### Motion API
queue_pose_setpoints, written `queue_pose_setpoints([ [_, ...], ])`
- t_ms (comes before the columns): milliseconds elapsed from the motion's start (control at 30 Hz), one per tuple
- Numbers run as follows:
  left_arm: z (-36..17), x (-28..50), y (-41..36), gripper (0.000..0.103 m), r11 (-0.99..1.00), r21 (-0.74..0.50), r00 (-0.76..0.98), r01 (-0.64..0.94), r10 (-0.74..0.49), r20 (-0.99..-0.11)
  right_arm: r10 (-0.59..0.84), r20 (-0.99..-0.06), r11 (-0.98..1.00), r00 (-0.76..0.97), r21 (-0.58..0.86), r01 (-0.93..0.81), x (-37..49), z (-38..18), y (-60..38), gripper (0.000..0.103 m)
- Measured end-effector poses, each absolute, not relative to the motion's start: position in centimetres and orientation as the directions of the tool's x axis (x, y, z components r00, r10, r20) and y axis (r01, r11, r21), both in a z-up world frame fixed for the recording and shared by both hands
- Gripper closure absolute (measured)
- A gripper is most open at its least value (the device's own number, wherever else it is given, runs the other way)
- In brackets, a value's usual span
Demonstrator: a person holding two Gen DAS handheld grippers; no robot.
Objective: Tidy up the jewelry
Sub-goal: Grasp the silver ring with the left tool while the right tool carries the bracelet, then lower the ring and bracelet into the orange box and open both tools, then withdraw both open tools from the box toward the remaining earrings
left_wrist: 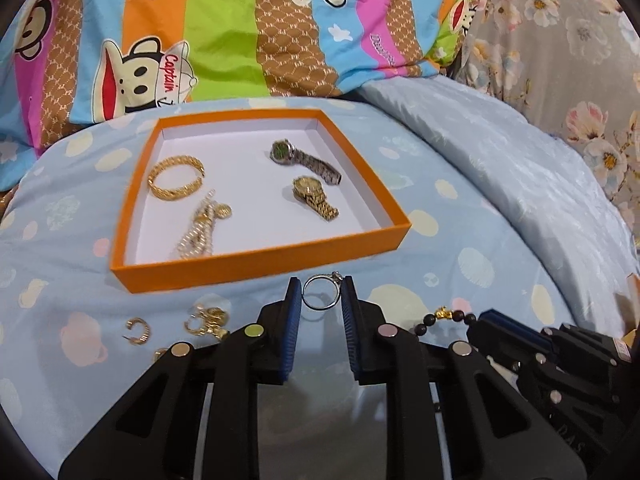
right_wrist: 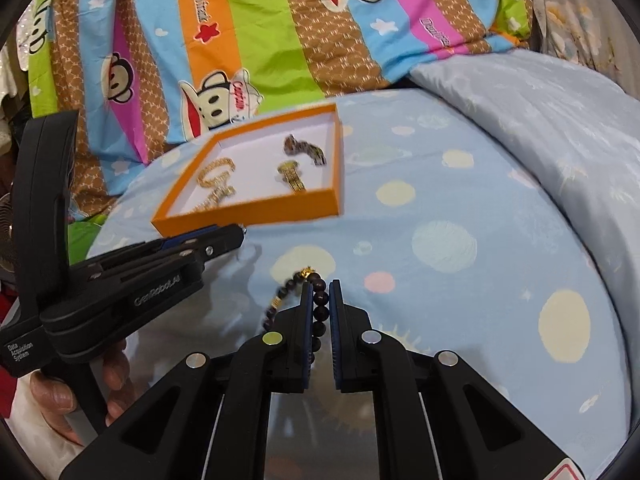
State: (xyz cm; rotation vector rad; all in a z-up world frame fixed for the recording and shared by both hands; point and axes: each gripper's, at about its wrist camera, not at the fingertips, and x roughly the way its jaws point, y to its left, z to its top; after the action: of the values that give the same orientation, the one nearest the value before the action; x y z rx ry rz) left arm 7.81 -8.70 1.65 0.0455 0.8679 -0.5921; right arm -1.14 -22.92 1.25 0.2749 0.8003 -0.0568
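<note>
An orange tray with a white floor lies on the bed and holds a gold bangle, a pearl-and-gold chain, a silver watch and a gold watch. My left gripper is shut on a silver ring, held just in front of the tray's near wall. My right gripper is shut on a dark bead bracelet with a gold charm; the bracelet also shows in the left wrist view. The tray also shows in the right wrist view.
Gold earrings and a gold clump lie on the blue sheet left of my left gripper. A striped monkey-print pillow stands behind the tray. A pale blue folded quilt rises to the right.
</note>
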Motion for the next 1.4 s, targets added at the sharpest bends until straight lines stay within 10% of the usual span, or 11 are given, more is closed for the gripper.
queue_pose_setpoints([
  [467, 7.0, 16.6, -4.8, 0.083, 0.898, -0.105, 0.645, 0.427, -0.384, -0.661, 0.149, -0.602, 0.974, 0.785, 0.226, -0.012, 9.8, 7.1, -20.8, 0.096],
  [767, 5.0, 24.8, -7.2, 0.083, 0.890, -0.132, 0.592, 0.437, -0.395, -0.702, 0.310, -0.650, 0.923, 0.694, 0.382, -0.054, 18.7, 2.4, -20.4, 0.096],
  [1100, 0.9, 29.1, -9.4, 0.083, 0.891, -0.149, 0.493, 0.429, -0.369, -0.788, 0.166, -0.728, 0.965, 0.665, 0.259, 0.043, 21.1, -1.7, -21.5, 0.092],
  [1267, 1.7, 29.4, -8.5, 0.043, 0.900, -0.178, 0.522, 0.398, -0.381, -0.763, 0.135, -0.707, 0.971, 0.694, 0.235, 0.050, 20.3, -0.8, -21.6, 0.083],
  [1400, 3.9, 28.5, -6.2, 0.042, 0.910, -0.203, 0.582, 0.362, -0.391, -0.713, 0.095, -0.669, 0.979, 0.737, 0.195, 0.052, 18.0, 0.8, -21.5, 0.075],
])
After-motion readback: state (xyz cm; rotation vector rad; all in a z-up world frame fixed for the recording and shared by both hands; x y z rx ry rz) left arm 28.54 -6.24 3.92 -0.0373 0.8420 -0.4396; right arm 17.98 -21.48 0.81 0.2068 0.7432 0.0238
